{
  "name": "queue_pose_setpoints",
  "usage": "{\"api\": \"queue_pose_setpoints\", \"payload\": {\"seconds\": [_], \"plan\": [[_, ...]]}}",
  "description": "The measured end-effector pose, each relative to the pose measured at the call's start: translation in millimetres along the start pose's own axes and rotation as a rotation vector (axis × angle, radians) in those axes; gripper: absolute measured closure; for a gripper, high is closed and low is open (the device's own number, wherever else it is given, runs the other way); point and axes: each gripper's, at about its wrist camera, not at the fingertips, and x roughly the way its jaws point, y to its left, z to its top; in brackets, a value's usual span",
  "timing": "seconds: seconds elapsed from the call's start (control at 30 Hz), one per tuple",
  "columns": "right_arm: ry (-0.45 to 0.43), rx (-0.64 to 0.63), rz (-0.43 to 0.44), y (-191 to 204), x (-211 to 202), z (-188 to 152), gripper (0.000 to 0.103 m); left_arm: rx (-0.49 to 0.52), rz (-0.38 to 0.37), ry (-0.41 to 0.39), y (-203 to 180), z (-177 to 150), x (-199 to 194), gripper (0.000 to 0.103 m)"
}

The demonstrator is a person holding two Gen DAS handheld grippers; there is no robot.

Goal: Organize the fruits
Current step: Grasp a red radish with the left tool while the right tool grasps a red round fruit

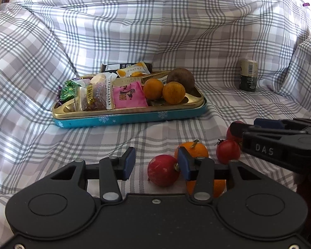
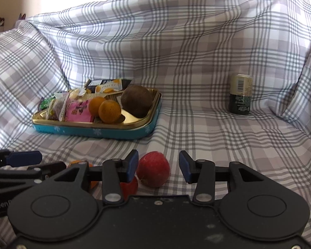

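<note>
Roughly, here is how far the sorting has got:
Cloth: a plaid sheet (image 1: 176,41) covers the sofa and carries everything.
Tray: the blue tin (image 1: 130,120) sits toward the cloth's back left, snack packets (image 1: 105,95) on its left half.
Done: two oranges (image 1: 163,91) and a brown fruit (image 1: 181,78) lie at the tin's right end.
Left: near the cloth's front edge wait a red apple (image 1: 162,170), a tangerine (image 1: 193,148) and a tomato (image 1: 228,151).
Can: a tin can (image 1: 248,75) stands at the back right, apart from it all.
Left gripper (image 1: 155,164): jaws spread, empty, the apple just ahead between them.
Right gripper (image 2: 158,166): jaws apart around another red fruit (image 2: 153,169), not pinching it.
Judgement: about half remains.
</note>
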Motion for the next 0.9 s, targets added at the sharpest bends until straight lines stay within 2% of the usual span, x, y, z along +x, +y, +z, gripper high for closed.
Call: {"api": "queue_pose_setpoints", "payload": {"seconds": [0.2,0.5,0.53,0.67,0.77,0.9], "plan": [[0.026,0.046,0.003,-4,8,1,0.048,-0.031,-0.012,0.009,4,0,1,0.048],[0.053,0.120,0.041,-9,15,2,0.048,-0.108,-0.034,0.029,14,1,4,0.044],[0.056,0.124,0.043,-10,15,2,0.048,-0.113,-0.038,0.031,15,1,4,0.044],[0.075,0.160,0.081,-15,16,5,0.062,-0.137,-0.053,0.037,18,2,5,0.045],[0.074,0.152,0.079,-14,14,5,0.062,-0.148,-0.061,0.043,20,2,5,0.045],[0.020,0.112,0.022,-9,7,5,0.062,-0.149,-0.073,0.054,22,2,5,0.045]]}}
